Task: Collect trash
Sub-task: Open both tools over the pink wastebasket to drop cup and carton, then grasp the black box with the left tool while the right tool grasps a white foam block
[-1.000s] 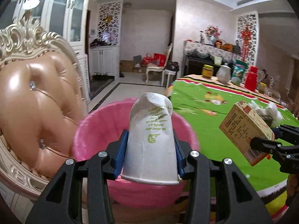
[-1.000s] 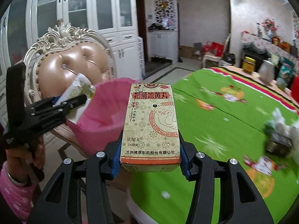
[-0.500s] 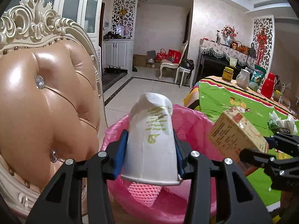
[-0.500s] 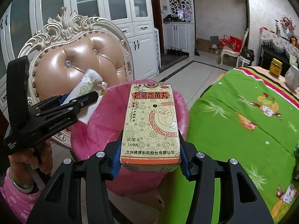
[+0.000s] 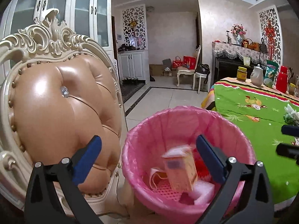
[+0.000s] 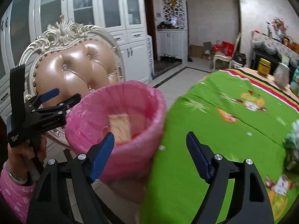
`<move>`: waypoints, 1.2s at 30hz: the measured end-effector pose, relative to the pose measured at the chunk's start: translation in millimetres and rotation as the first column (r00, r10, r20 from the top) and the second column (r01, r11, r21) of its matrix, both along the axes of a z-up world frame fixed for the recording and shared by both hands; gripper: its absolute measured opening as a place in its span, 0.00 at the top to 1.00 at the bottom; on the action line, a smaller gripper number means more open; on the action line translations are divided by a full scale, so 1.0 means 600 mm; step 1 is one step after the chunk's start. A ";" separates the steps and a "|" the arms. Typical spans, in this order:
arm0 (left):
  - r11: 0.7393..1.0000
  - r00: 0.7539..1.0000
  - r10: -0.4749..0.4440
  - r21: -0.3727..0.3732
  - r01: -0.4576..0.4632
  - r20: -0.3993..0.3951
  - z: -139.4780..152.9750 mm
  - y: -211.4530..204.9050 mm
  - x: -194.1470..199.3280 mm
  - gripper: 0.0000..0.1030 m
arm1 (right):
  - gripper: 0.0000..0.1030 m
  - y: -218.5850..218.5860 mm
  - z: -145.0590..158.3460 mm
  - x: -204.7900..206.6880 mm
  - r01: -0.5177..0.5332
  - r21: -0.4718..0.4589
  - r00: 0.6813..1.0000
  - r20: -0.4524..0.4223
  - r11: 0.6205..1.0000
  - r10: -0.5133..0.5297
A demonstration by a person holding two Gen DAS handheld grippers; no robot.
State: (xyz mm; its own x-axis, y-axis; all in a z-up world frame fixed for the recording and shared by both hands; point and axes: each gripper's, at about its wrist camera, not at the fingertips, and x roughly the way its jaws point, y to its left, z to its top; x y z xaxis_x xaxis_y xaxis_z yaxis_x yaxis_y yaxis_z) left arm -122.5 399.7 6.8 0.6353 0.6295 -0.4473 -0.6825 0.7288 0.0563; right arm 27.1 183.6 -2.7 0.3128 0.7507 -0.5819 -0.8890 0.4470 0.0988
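Note:
A pink-lined trash bin (image 5: 186, 123) stands between the chair and the table; it also shows in the right wrist view (image 6: 130, 158). The tan medicine box (image 5: 180, 171) is blurred inside the bin, also seen in the right wrist view (image 6: 120, 128). The white paper cup (image 5: 203, 190) lies at the bin's bottom with other scraps. My left gripper (image 5: 149, 160) is open and empty over the bin's near rim; it appears in the right wrist view (image 6: 61, 96). My right gripper (image 6: 150, 156) is open and empty by the bin's right side; its tips show in the left wrist view (image 5: 287, 140).
An ornate tan leather chair (image 5: 56, 112) stands left of the bin. A table with a green cloth (image 6: 224, 130) is at the right, with crumpled trash (image 6: 293, 136) and jars, a jug and a red flask (image 5: 281, 82) at its far end.
Both grippers opened. The left one let go of the paper cup and the right one let go of the medicine box; both dropped into the pink bin.

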 end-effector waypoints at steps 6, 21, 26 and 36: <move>0.990 0.990 -0.138 0.007 0.138 0.014 0.016 -0.086 0.025 0.05 | 0.27 -0.095 0.006 0.026 0.099 0.005 0.995 0.015 0.995 -0.099; 0.832 0.831 -0.553 -0.107 0.545 -0.064 0.001 -0.388 0.294 0.05 | 0.27 -0.450 -0.011 0.178 0.535 -0.014 0.845 -0.017 0.845 -0.535; 0.787 0.780 -0.617 -0.114 0.607 -0.104 -0.008 -0.477 0.385 0.05 | 0.27 -0.541 -0.024 0.225 0.631 -0.037 0.774 -0.035 0.775 -0.632; 0.815 0.814 -0.577 -0.122 0.567 -0.073 0.008 -0.512 0.524 0.05 | 0.27 -0.575 -0.048 0.321 0.688 -0.105 0.716 -0.068 0.718 -0.695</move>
